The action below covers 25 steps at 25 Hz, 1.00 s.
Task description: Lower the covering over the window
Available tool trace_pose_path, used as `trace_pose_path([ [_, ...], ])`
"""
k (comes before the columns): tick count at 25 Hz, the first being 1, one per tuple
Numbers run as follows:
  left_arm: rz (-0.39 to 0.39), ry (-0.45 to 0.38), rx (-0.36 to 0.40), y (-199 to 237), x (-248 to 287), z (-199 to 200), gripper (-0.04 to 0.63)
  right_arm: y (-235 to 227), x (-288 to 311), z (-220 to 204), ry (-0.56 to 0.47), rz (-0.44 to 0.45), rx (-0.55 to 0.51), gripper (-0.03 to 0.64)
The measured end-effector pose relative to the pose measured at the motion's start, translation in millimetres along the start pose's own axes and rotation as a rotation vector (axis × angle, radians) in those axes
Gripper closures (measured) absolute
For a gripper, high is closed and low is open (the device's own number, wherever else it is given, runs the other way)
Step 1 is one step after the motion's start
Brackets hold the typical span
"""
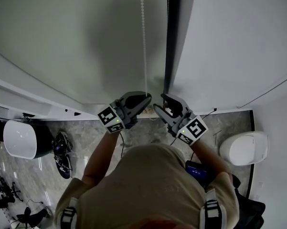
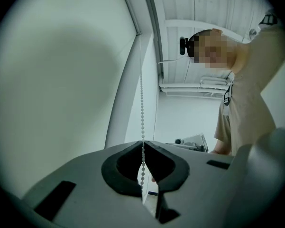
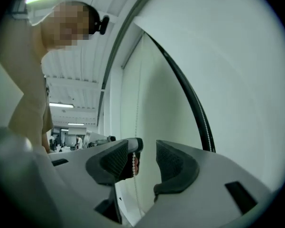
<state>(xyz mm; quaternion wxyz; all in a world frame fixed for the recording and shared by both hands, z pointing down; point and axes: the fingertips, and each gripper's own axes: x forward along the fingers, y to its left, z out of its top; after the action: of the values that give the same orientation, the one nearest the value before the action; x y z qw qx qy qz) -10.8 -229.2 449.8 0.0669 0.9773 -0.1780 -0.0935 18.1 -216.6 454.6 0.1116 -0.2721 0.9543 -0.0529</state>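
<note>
A pale roller blind (image 1: 76, 37) covers the window ahead, and its white bead chain (image 1: 143, 32) hangs beside a dark vertical frame strip (image 1: 171, 37). My left gripper (image 1: 145, 99) is shut on the chain. In the left gripper view the bead chain (image 2: 142, 113) runs straight down into the pinched tips of the left gripper (image 2: 143, 144). My right gripper (image 1: 163, 101) is just to its right, level with it. In the right gripper view the right gripper (image 3: 148, 148) stands open. A short run of beads (image 3: 133, 164) hangs against its left jaw, unpressed.
On the floor below are a white rounded bin (image 1: 20, 138) at the left, dark equipment (image 1: 62, 151) beside it and a white rounded object (image 1: 243, 148) at the right. A thin cable (image 1: 267, 92) crosses the right wall. A black tube (image 3: 199, 113) curves up past the blind.
</note>
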Motion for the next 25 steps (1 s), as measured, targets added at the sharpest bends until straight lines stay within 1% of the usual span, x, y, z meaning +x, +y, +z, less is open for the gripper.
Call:
trace_pose_path([
  [2,-0.003,-0.009,-0.01,-6,-1,-3,0.572,6,6,9,0.009,0.028,-0.056,0.445],
  [6,-0.013,-0.02,-0.032,-23,2,-7,0.572,12,19,29,-0.015,0.072,-0.018,0.446],
  [8,-0.028,-0.025,-0.031,-32,7,-11,0.572,16,22,38,-0.024,0.1,-0.046,0.453],
  [10,-0.055,-0.004,-0.027,-38,12,-23,0.572,18,24,41,-0.017,0.115,-0.085,0.464],
  [11,-0.068,0.018,-0.027,-39,14,-30,0.572,17,27,41,-0.002,0.114,-0.098,0.494],
  [13,-0.081,0.046,-0.058,-38,13,-44,0.572,18,32,33,0.051,0.106,-0.108,0.599],
  [15,-0.099,0.023,-0.115,-40,5,-52,0.572,18,31,22,0.083,0.086,-0.11,0.609],
  [17,-0.135,-0.032,-0.15,-40,-11,-52,0.563,11,28,21,0.072,0.048,-0.122,0.611],
  [18,-0.141,-0.058,-0.155,-36,-20,-49,0.518,6,26,20,0.065,0.031,-0.121,0.611],
  [19,-0.131,-0.082,-0.155,-31,-29,-43,0.475,3,25,17,0.068,0.021,-0.111,0.611],
  [20,-0.107,-0.104,-0.149,-25,-34,-34,0.445,2,24,10,0.086,0.019,-0.096,0.611],
  [22,-0.058,-0.149,-0.103,-15,-33,-6,0.436,2,21,-12,0.141,0.031,-0.073,0.612],
  [23,-0.05,-0.164,-0.059,-13,-25,11,0.434,3,20,-24,0.166,0.041,-0.061,0.612],
  [25,-0.075,-0.16,0.059,-23,-2,39,0.431,7,18,-40,0.195,0.06,-0.035,0.611],
])
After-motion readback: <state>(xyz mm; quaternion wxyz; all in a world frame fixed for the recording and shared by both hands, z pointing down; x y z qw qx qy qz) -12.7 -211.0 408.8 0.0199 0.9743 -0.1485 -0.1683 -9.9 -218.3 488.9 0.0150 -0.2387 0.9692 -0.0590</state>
